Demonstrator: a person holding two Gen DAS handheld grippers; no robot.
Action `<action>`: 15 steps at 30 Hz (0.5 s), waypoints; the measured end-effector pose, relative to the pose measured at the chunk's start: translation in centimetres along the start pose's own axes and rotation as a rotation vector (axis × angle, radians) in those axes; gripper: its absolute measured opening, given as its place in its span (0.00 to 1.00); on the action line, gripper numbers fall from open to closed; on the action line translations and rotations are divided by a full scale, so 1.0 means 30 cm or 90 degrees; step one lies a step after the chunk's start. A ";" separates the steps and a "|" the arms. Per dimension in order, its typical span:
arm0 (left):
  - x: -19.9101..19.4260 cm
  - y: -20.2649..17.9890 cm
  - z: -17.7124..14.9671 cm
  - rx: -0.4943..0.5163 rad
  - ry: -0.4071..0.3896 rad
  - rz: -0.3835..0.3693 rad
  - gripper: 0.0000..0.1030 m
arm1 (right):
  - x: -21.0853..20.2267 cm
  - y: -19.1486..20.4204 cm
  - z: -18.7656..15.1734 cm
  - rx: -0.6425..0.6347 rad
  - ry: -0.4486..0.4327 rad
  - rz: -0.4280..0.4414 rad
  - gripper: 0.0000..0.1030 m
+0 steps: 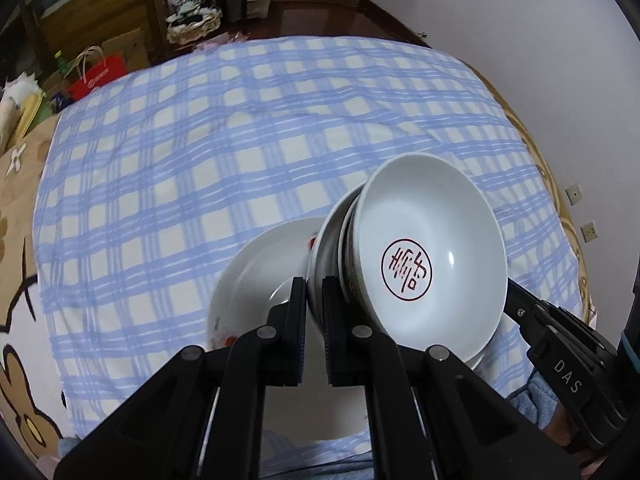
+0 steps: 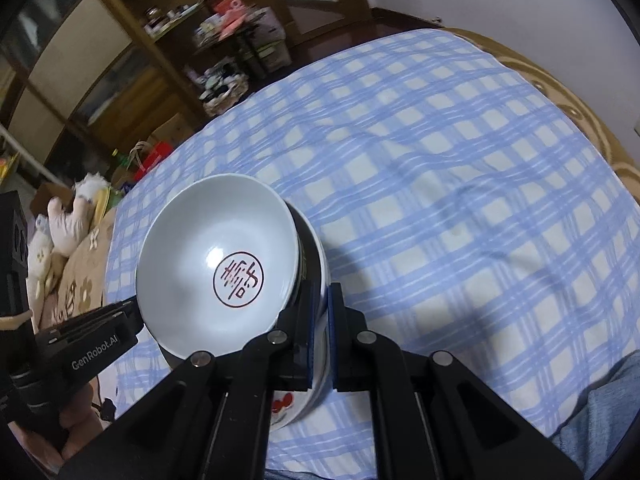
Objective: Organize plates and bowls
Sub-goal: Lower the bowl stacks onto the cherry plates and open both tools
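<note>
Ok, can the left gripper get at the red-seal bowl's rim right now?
Probably not yet: the left gripper is shut on the rim of a white plate under the red-seal bowl, so it would have to let go first.

Both cams ride on the claws and look forward and steeply down along the fingers at a bed with a blue checked sheet [image 1: 240, 140]. The left wrist view sits right up close behind the left claw [image 1: 314, 300], the right claw [image 1: 560, 344] poking in from its right edge. The right wrist view mirrors that. Both share the stacked bowls [image 2: 218, 260] and the sheet.
</note>
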State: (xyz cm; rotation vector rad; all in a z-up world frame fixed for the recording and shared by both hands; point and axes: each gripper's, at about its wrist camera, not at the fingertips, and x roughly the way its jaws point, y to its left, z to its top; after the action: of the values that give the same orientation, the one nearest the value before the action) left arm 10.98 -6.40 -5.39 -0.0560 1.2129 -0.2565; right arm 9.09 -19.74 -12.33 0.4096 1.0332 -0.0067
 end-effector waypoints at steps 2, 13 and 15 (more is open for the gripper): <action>0.010 0.021 -0.013 -0.004 0.008 0.002 0.06 | 0.018 0.019 -0.013 -0.007 0.010 -0.002 0.07; 0.050 0.081 -0.074 -0.003 0.020 0.013 0.06 | 0.073 0.071 -0.064 -0.047 0.040 -0.022 0.07; 0.052 0.080 -0.067 -0.001 0.017 0.016 0.06 | 0.083 0.069 -0.064 -0.044 0.043 -0.017 0.07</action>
State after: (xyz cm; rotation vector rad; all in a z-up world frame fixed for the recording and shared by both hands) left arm 10.02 -4.24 -7.97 -0.0387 1.2400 -0.2351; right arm 9.18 -16.73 -14.60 0.3352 1.1024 0.0187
